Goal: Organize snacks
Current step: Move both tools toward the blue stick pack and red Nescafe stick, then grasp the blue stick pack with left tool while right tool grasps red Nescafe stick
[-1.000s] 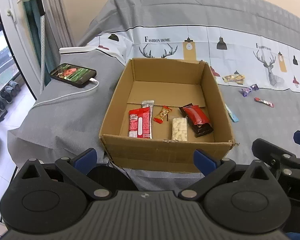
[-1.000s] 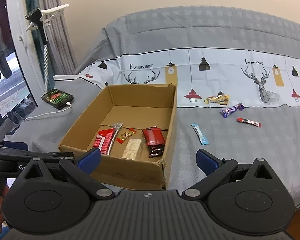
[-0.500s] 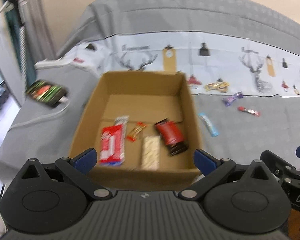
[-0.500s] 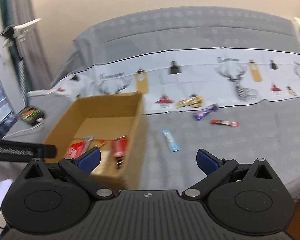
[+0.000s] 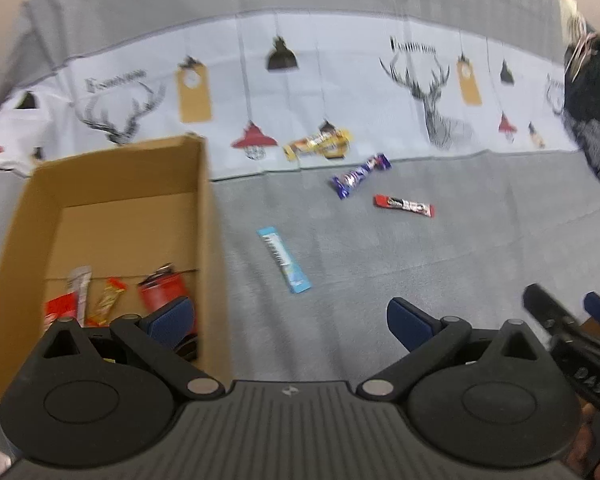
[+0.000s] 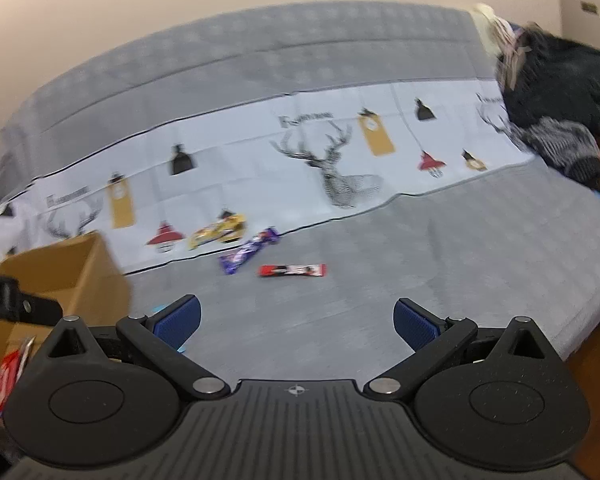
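Both grippers, left (image 5: 290, 320) and right (image 6: 296, 322), hover with jaws spread and empty. Four wrapped snacks (image 5: 285, 260) lie beside a cardboard box (image 5: 204, 216).

Blue snack stick (image 5: 285, 260) on grey cloth (image 5: 440, 264), beside cardboard box (image 5: 204, 216).

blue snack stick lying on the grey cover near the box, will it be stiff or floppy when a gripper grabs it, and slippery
The blue snack stick looks thin and flat, so it is probably light and may bend if pinched at one end. Its wrapper seems glossy, so it could slide between the pads. Lying flat on the soft grey cover, its edges may be hard to get under.
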The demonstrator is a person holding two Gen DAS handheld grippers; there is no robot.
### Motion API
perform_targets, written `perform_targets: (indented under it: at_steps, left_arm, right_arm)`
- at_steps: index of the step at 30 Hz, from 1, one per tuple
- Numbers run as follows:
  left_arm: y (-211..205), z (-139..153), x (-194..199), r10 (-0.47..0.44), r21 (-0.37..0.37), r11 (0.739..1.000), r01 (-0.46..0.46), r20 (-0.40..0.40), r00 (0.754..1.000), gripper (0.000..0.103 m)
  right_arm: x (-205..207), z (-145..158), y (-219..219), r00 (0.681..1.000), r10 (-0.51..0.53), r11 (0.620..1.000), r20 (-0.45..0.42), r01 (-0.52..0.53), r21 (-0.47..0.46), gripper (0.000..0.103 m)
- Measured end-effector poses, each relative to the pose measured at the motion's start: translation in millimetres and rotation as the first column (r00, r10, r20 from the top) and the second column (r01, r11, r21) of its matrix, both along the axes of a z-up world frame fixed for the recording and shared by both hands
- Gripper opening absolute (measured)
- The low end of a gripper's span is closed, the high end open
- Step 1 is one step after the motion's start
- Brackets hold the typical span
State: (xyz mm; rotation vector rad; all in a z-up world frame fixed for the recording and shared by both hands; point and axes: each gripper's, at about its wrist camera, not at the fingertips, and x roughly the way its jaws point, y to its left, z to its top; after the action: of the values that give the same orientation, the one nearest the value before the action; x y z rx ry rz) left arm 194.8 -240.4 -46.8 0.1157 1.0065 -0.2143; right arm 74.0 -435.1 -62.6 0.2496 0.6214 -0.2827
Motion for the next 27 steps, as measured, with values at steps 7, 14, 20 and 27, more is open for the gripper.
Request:
perform_targets:
  at_steps: [7, 14, 20, 27]
  left_arm:
    - [-43.0, -81.2, 89.3, 0.025, 0.066, 0.998, -0.016, -0.143, 0.989, 0.103]
    - [-47.7, -147.1, 147.9, 0.127, 0.070, 0.991, -0.113, -0.245, 0.961, 0.103]
    - [-38.9, -187.4, 181.9, 0.205, 0.087, 0.979, -0.186, -0.327, 0.922, 0.103]
    - [-33.8, -202.6, 193.6, 0.242, 0.082, 0.970, -0.227, -0.348, 0.906, 0.103]
  right_arm:
    - [60.7, -39.0, -41.7, 0.999, -0.018, 1.000, -0.033, 0.018, -0.010, 0.102]
    - [153.7, -105.9, -65.3, 0.980, 0.138, 0.984, -0.145, -0.152, -0.091, 0.102]
    - [218.2, -160.6, -63.8, 0.948, 0.207, 0.959, -0.242, -0.246, -0.141, 0.102]
    - [259.8, -188.1, -59.3, 0.916, 0.344, 0.922, -0.206, -0.371, -0.108, 0.102]
